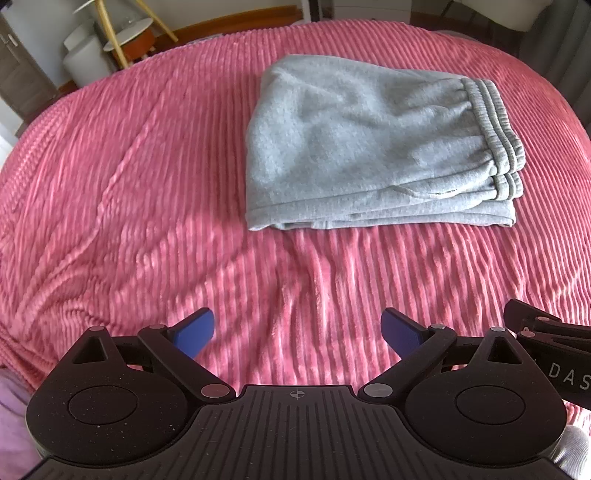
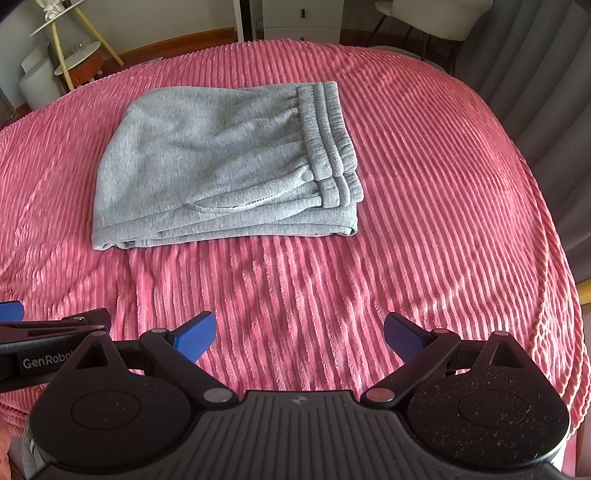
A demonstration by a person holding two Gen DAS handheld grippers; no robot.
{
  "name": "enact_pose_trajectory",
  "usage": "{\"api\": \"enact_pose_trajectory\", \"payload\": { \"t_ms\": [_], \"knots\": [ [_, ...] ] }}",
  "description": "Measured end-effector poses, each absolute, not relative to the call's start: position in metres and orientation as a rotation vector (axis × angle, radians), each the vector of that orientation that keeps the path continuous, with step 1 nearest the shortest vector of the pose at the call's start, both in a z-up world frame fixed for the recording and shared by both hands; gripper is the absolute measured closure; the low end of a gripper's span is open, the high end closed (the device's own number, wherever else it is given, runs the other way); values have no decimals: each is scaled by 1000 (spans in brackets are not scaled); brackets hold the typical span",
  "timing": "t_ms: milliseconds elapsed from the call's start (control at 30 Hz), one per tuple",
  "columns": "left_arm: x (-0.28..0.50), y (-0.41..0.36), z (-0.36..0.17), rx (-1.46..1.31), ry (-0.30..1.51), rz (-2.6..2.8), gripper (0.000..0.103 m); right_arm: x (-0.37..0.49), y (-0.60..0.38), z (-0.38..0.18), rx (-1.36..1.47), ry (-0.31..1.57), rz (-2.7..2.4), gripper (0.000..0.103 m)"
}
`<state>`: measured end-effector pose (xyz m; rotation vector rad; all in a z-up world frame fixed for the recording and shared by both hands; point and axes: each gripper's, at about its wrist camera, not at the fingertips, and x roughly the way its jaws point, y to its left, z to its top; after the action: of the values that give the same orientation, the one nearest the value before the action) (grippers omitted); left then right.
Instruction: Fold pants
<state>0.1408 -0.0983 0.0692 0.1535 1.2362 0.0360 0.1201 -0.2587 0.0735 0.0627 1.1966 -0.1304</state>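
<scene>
Grey sweatpants (image 1: 369, 147) (image 2: 221, 166) lie folded into a compact stack on the pink ribbed bedspread (image 1: 129, 184) (image 2: 424, 184), the elastic waistband (image 1: 495, 122) (image 2: 328, 136) on the right side. My left gripper (image 1: 298, 332) hovers open over the bedspread, well short of the pants, nothing between its blue pads. My right gripper (image 2: 300, 334) is open too, empty, near the front of the bed and to the right of the left one. Each gripper's body shows at the edge of the other's view.
Beyond the far left of the bed stand white round stools (image 1: 85, 59) and a wooden-legged side table (image 2: 70, 48). A white cabinet (image 2: 303, 18) and a chair (image 2: 436, 18) are at the back, grey curtains (image 2: 546, 92) on the right.
</scene>
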Motion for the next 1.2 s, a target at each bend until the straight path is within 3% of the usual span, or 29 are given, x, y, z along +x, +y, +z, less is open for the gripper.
{"api": "enact_pose_trajectory", "payload": {
  "t_ms": [1200],
  "knots": [
    [141,-97,71,121,1202,38,3,122,-258,71,57,1201,-131,5]
  ]
}}
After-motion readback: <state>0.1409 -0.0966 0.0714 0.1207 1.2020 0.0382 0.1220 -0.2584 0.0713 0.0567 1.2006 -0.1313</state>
